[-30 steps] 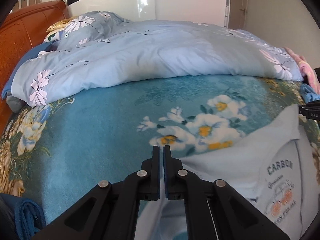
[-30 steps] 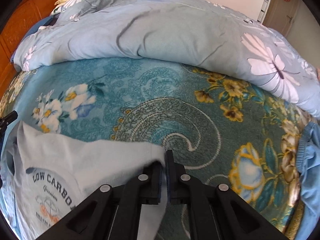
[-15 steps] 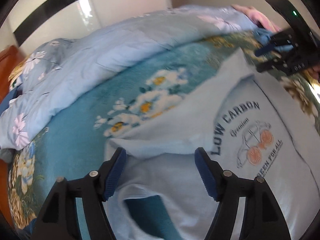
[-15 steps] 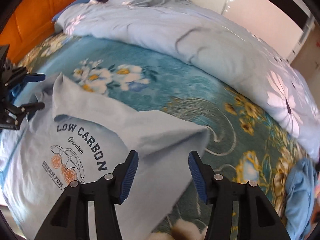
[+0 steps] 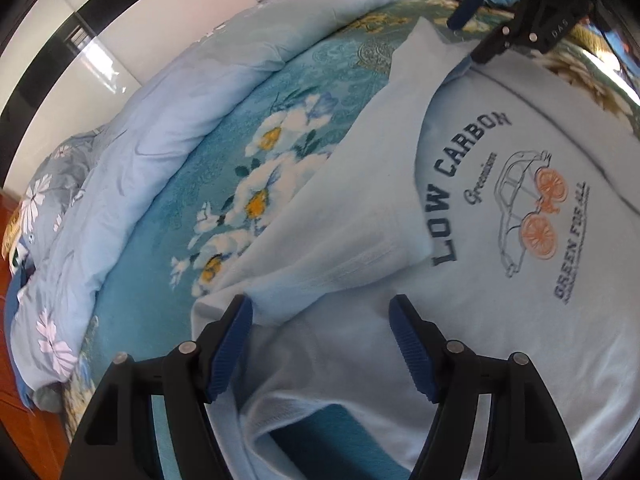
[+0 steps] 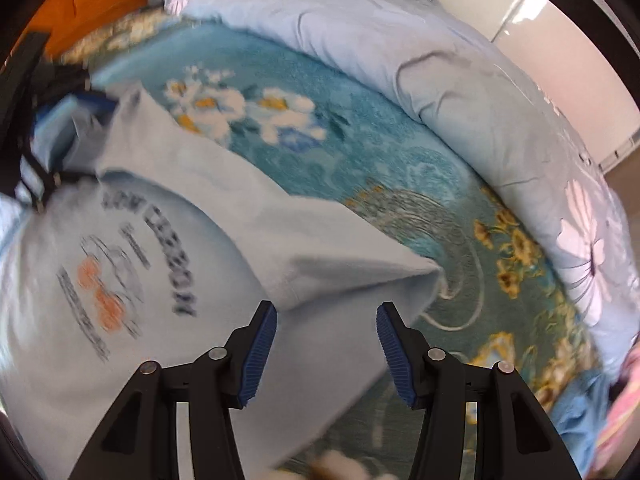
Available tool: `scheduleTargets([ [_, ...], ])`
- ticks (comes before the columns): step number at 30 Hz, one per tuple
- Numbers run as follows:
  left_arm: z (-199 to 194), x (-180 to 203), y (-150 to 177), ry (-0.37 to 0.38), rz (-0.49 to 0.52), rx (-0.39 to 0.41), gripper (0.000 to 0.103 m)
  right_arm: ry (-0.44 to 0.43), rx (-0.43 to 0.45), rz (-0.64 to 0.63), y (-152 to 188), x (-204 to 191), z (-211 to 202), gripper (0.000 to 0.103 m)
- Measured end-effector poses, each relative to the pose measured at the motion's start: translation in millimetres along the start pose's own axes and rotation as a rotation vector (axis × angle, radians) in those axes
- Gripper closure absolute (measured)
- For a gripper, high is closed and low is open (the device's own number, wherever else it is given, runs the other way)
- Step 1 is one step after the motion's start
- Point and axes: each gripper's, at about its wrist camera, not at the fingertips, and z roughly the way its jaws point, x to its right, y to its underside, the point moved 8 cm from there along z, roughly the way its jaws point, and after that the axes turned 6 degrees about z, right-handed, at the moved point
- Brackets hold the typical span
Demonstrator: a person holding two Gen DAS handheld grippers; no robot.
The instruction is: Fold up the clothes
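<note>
A pale blue T-shirt (image 5: 520, 152) printed LOW CARBON lies flat on the teal flowered blanket (image 5: 224, 184). Its far strip (image 5: 360, 200) is folded over onto the front, just short of the print. My left gripper (image 5: 320, 312) hovers open over one end of that fold, near the neck opening, with nothing pressed between its blue pads. My right gripper (image 6: 326, 314) stands open above the other end of the fold (image 6: 320, 256), also holding nothing. In the left wrist view the right gripper (image 5: 474, 34) shows at the top right, beside the shirt's far corner.
A light blue quilt (image 6: 460, 92) with white flowers is bunched along the far side of the bed. An orange wooden headboard (image 6: 80, 4) rises beyond it. Another blue garment (image 6: 580, 420) and a pink cloth (image 6: 624, 408) lie at the blanket's right edge.
Both grippers were shut on the shirt's edge a second ago. They have opened, let the folded strip drop onto the shirt, and rolled while drawing back over it.
</note>
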Motion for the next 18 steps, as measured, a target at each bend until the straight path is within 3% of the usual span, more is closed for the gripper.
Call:
scheduleTargets([
  [3,4.9,-1.4,-4.9,-0.002,0.027,-0.003,0.031,0.048,-0.013,-0.075,-0.4,1.6,6.4,0.047],
  [10,6.9,-1.7,-15.8,-0.011,0.058,0.026,0.031,0.07,-0.01,-0.198,-6.5,-3.7,8.9,0.047],
  [13,7.6,-4.1,-20.4,0.014,0.027,0.043,0.042,0.069,-0.013,-0.237,-10.6,-9.1,13.9,0.048],
  [15,8.0,-3.2,-22.6,0.038,0.018,0.05,0.059,0.053,-0.014,-0.249,-12.1,-11.6,15.8,0.05],
  [17,7.3,-0.9,-25.0,0.055,0.016,0.058,0.069,0.024,-0.02,-0.246,-12.0,-12.3,16.2,0.059],
  [18,6.5,0.8,-26.3,0.066,0.016,0.064,0.079,0.008,-0.025,-0.242,-11.4,-12.7,16.2,0.068],
])
